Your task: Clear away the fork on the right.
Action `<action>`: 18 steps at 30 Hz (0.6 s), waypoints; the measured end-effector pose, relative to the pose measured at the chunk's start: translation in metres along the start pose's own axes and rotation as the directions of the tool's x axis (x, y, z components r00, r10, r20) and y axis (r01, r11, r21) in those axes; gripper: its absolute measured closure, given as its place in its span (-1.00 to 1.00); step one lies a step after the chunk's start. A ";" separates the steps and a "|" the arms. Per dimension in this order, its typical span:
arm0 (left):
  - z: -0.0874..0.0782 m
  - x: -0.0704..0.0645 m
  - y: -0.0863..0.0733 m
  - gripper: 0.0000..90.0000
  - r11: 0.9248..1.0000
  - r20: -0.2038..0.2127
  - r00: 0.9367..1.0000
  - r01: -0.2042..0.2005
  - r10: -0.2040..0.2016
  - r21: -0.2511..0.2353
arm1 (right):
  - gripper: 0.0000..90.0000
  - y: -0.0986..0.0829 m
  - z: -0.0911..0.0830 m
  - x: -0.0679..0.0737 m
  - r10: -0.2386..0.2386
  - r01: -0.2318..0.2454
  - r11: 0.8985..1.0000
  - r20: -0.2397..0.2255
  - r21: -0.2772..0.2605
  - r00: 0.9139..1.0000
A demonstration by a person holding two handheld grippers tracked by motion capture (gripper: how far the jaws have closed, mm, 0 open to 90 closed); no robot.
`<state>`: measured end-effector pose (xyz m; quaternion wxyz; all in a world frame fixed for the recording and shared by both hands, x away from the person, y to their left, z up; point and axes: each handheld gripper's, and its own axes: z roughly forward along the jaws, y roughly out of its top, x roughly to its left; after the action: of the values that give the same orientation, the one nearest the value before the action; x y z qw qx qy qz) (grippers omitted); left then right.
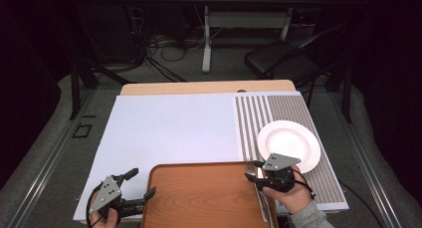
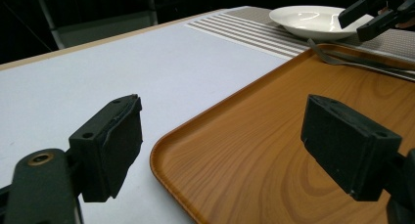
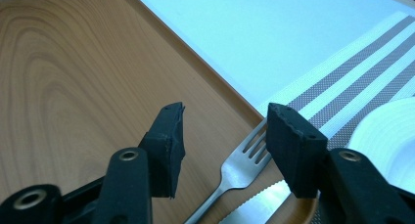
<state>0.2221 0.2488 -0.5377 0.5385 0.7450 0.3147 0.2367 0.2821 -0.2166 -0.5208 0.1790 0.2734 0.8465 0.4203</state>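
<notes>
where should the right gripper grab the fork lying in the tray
Grip the fork across its narrow neck just below the tines, coming straight down from above. It lies flat in the tray beside the knife, and the open right gripper already straddles it.

- The bare white table surface (image 1: 169,128) across the centre and left of the high view leaves wide free room.
- The flat brown wooden tray (image 1: 199,198) fills the bottom centre.
- A steel fork (image 3: 240,163) and serrated knife (image 3: 254,207) line its right edge.
- The round white ceramic plate (image 1: 288,141) blocks the right, on the striped grey placemat (image 1: 249,118).
</notes>
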 end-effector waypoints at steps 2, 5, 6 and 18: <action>0.000 0.000 0.000 -0.65 1.000 0.000 1.000 0.000 0.000 0.000 | 0.02 0.000 0.000 0.000 0.001 -0.001 1.000 0.005 -0.004 1.000; 0.000 0.000 0.000 -0.65 1.000 0.001 1.000 0.000 0.000 0.000 | 0.00 0.000 -0.001 -0.001 0.003 -0.003 1.000 0.004 -0.008 1.000; 0.000 0.000 0.000 -0.65 1.000 0.001 1.000 0.000 0.000 0.000 | -0.02 0.000 -0.001 -0.001 0.003 -0.003 1.000 0.003 -0.016 1.000; -0.001 0.000 0.000 -0.65 1.000 0.003 1.000 -0.001 0.001 -0.002 | -0.48 0.000 -0.003 -0.007 0.091 -0.093 0.994 -0.035 -0.057 0.995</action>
<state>0.2218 0.2493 -0.5377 0.5395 0.7449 0.3135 0.2361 0.2859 -0.2227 -0.5181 0.1535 0.3001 0.8230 0.4572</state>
